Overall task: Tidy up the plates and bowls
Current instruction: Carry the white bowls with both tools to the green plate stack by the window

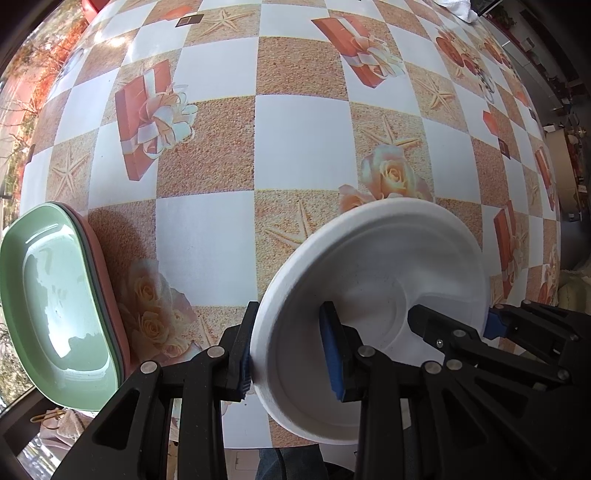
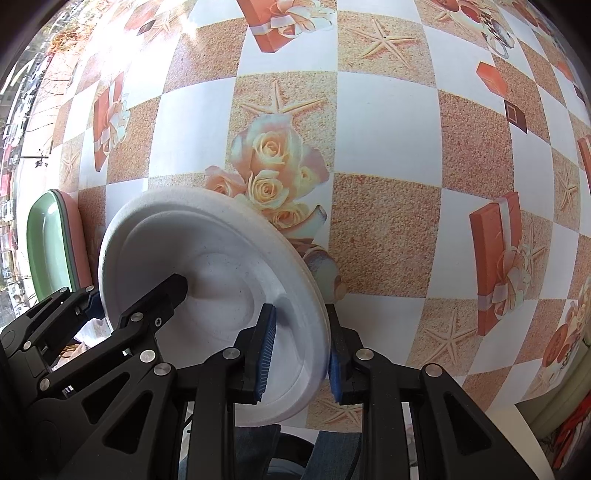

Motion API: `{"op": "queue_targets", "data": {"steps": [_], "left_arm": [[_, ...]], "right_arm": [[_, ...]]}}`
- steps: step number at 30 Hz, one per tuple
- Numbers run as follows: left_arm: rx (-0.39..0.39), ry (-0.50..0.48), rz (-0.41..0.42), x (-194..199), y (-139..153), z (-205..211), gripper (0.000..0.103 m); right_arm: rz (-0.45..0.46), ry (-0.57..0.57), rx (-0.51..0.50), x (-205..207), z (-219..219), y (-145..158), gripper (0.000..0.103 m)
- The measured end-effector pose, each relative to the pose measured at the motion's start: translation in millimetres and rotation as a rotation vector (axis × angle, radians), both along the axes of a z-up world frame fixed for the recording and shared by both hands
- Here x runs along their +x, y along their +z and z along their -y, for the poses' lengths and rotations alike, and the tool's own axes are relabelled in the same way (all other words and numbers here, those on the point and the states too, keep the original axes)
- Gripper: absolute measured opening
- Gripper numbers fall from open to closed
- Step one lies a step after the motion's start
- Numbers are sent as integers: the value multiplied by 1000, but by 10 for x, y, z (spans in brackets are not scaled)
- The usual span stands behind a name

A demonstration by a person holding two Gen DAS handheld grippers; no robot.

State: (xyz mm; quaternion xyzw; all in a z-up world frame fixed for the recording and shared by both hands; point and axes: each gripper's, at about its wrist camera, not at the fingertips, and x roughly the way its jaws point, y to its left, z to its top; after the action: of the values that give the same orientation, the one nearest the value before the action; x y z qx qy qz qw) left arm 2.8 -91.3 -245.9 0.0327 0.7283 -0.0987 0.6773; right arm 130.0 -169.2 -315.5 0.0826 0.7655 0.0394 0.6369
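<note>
A white round foam plate (image 1: 373, 280) is held near the table's front edge, gripped from both sides. My left gripper (image 1: 291, 354) straddles its left rim, blue pads on both faces. My right gripper (image 2: 299, 354) straddles its right rim in the same way; the plate also shows in the right wrist view (image 2: 207, 251). In each view the other gripper shows across the plate: the right one (image 1: 454, 325) and the left one (image 2: 136, 291). A green rectangular plate (image 1: 55, 295) lies on a pink one (image 1: 110, 280) at the left; the stack also shows in the right wrist view (image 2: 51, 247).
The table (image 1: 303, 140) has a checked cloth printed with gift boxes, roses and starfish. Its front edge runs just below the grippers. A white cloth (image 1: 461, 11) lies at the far right corner.
</note>
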Motion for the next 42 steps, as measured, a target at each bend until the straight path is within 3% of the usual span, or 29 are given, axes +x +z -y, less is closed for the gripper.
{"op": "queue_targets", "data": {"steps": [14, 29, 42], "left_arm": [[-4, 2, -2, 6, -8, -62, 35], [2, 64, -14, -67, -14, -419, 35], [-15, 96, 33, -17, 310, -583, 35]], "right_arm": [[-12, -25, 0, -8, -2, -21, 27], [-25, 7, 27, -80, -268, -49, 28], [-6, 55, 7, -145, -331, 211, 27]]}}
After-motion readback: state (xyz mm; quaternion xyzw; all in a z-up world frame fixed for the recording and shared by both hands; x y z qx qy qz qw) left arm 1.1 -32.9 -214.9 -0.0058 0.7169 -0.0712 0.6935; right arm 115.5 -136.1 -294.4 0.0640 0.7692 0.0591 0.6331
